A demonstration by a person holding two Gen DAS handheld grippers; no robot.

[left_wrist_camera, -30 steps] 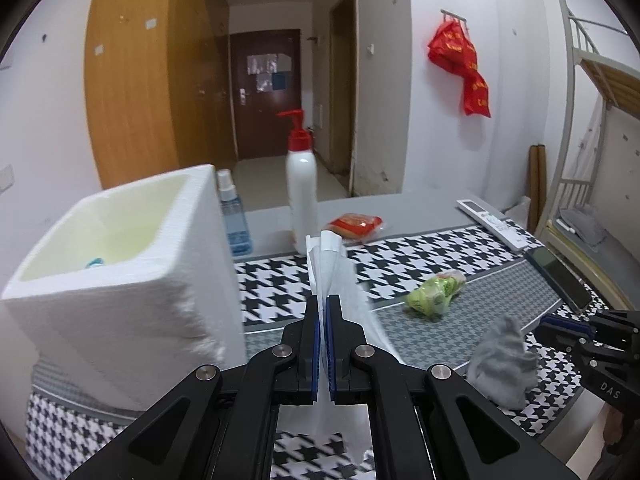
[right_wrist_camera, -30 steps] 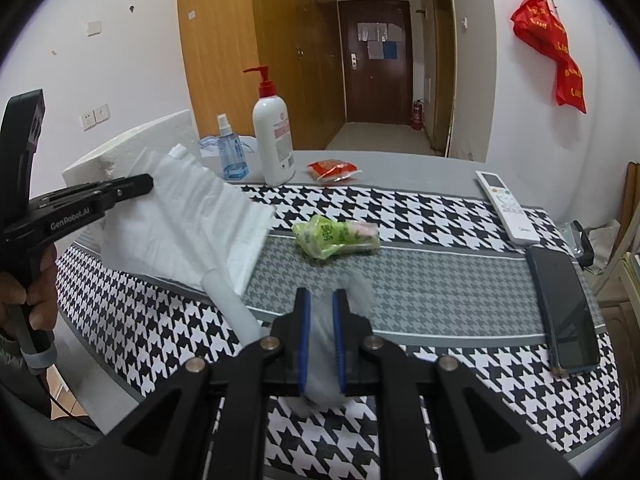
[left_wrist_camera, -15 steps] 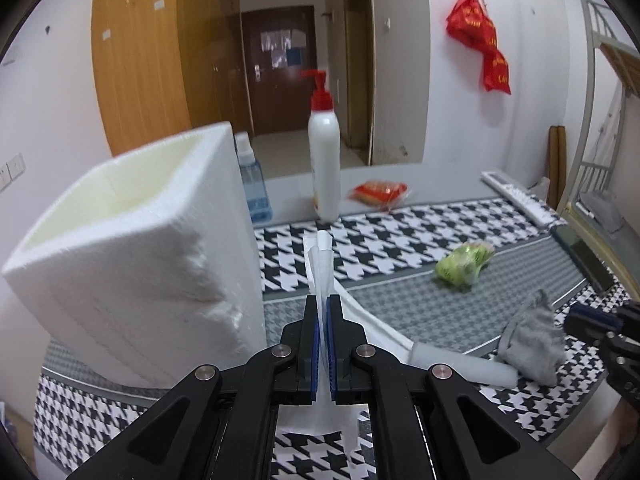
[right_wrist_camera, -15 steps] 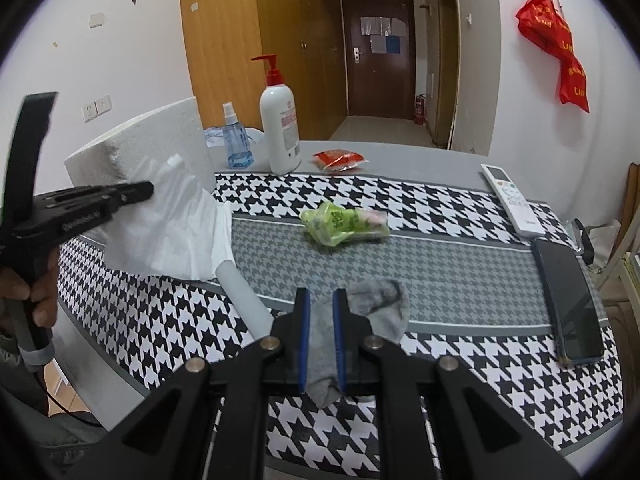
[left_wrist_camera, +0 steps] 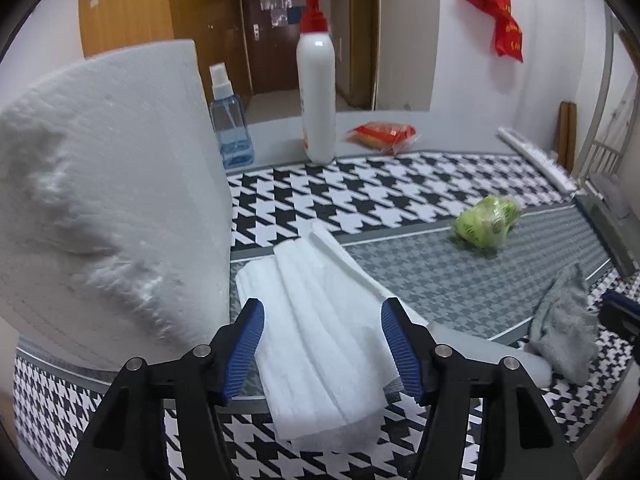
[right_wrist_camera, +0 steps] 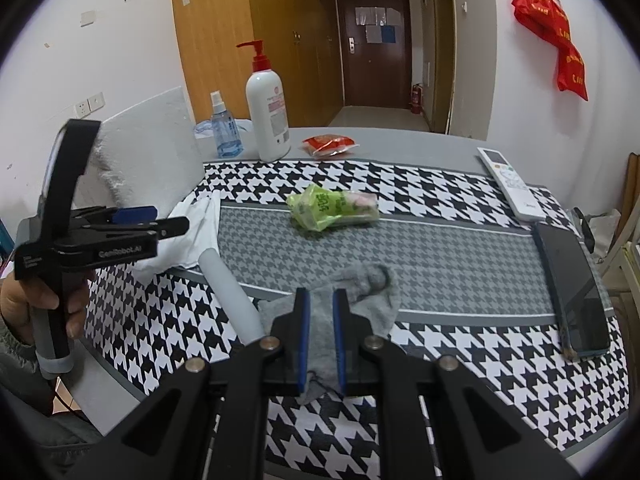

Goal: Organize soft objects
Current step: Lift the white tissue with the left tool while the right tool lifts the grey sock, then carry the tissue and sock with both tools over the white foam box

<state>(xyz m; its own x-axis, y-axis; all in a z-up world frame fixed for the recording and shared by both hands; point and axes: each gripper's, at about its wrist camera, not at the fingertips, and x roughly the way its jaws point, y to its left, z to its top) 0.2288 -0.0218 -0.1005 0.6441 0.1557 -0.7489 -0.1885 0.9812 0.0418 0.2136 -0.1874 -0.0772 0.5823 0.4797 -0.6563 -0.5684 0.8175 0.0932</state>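
A folded white cloth (left_wrist_camera: 320,328) lies on the houndstooth table mat, beside the white foam box (left_wrist_camera: 108,208). My left gripper (left_wrist_camera: 322,344) is open above the cloth's near end, touching nothing. The cloth also shows in the right wrist view (right_wrist_camera: 192,232) with the left gripper (right_wrist_camera: 160,220) over it. My right gripper (right_wrist_camera: 320,336) is shut on a grey sock (right_wrist_camera: 360,296), which rests crumpled on the mat. The sock shows at the right in the left wrist view (left_wrist_camera: 568,320).
A white foam tube (right_wrist_camera: 228,292) lies on the mat between cloth and sock. A green packet (right_wrist_camera: 332,212), red packet (right_wrist_camera: 328,146), pump bottle (right_wrist_camera: 268,120), spray bottle (right_wrist_camera: 226,128), remote (right_wrist_camera: 508,184) and phone (right_wrist_camera: 572,284) sit on the table.
My left gripper has lowered the white cloth to the mat beside the foam box and opened, letting it go. My right gripper has kept hold of the grey sock and moved it little.
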